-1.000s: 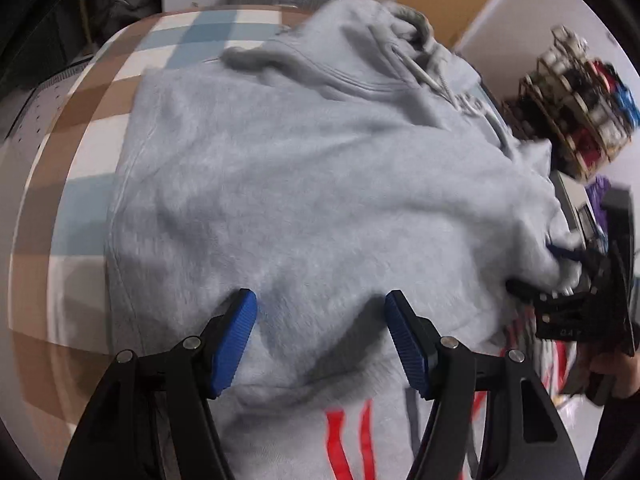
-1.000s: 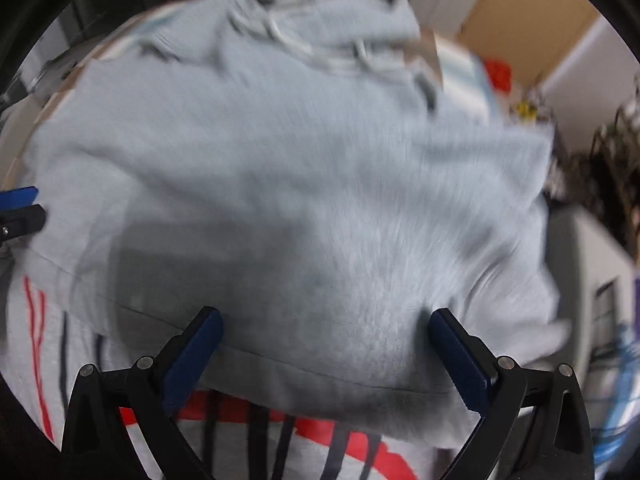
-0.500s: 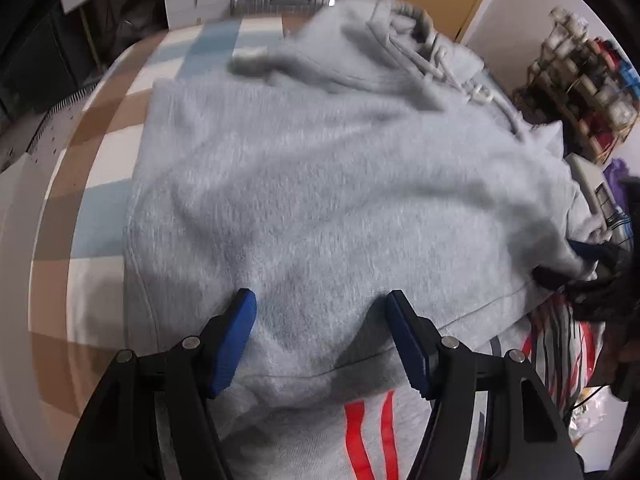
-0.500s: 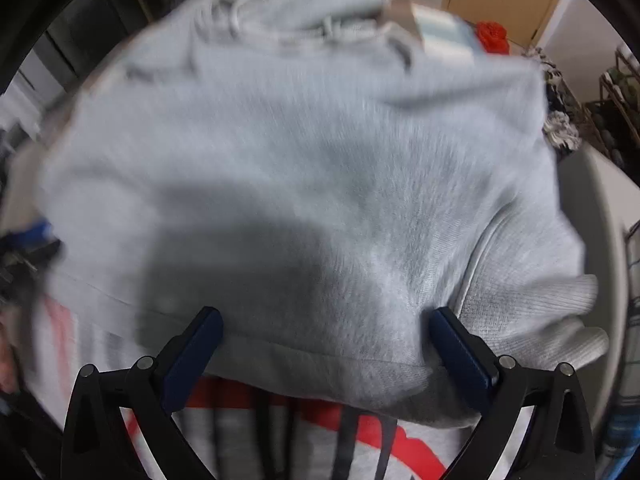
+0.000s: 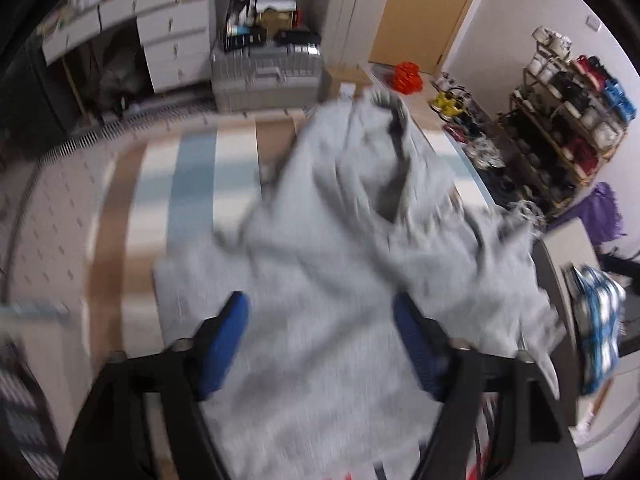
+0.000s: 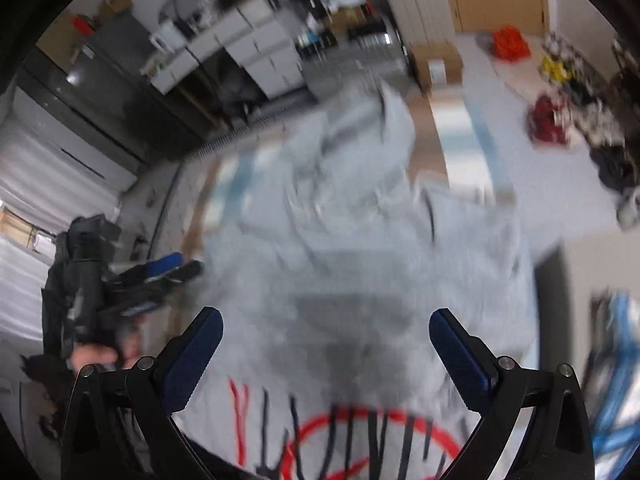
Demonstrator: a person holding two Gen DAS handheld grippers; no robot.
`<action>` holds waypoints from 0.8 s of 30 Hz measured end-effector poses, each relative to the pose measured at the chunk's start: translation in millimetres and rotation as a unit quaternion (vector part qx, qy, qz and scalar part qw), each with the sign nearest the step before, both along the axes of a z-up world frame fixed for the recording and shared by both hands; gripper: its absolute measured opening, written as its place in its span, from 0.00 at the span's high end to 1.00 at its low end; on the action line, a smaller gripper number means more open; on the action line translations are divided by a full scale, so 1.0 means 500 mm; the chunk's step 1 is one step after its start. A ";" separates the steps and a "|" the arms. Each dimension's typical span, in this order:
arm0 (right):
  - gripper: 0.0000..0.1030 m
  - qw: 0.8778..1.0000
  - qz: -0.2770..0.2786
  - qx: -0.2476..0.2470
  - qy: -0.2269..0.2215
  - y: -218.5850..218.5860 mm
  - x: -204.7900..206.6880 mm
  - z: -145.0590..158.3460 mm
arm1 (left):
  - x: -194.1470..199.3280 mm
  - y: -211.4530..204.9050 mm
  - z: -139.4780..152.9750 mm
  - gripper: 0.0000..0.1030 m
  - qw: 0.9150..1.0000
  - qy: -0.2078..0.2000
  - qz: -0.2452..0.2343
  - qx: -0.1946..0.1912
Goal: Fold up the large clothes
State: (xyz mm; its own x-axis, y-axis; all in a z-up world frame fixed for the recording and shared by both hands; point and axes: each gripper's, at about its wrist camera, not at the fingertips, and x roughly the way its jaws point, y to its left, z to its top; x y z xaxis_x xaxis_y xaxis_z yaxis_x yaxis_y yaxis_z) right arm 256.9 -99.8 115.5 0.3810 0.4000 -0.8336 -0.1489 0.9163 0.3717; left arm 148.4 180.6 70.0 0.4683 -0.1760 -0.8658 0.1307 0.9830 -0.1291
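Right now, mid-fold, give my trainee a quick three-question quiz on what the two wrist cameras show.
1. True or false: the pale grey fleece hoodie lies on a checked cloth of brown, blue and white squares.
2. Multiple choice: between the pads of the right gripper there is (A) a pinched hem, (B) nothing gripped, only fabric lying below, (C) a coat hanger.
3. Fill in: in the right wrist view, the print on the fabric nearest the camera is black and ____.

Key: 1 true. 2 B; the left gripper likewise pinches nothing, its jaws opening over the hoodie. 3 red.
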 end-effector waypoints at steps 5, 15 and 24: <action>0.00 0.992 -0.005 -0.113 -0.056 0.052 0.125 0.032 | 0.145 -0.057 0.010 0.12 0.999 -0.053 0.007 -0.004; 0.00 0.989 -0.029 -0.091 -0.112 -0.010 0.335 -0.132 | 0.383 -0.198 -0.164 0.12 0.993 -0.001 -0.047 0.104; 0.00 0.993 -0.050 -0.068 -0.085 -0.067 0.354 -0.210 | 0.432 -0.188 -0.155 0.76 0.996 -0.014 -0.050 0.077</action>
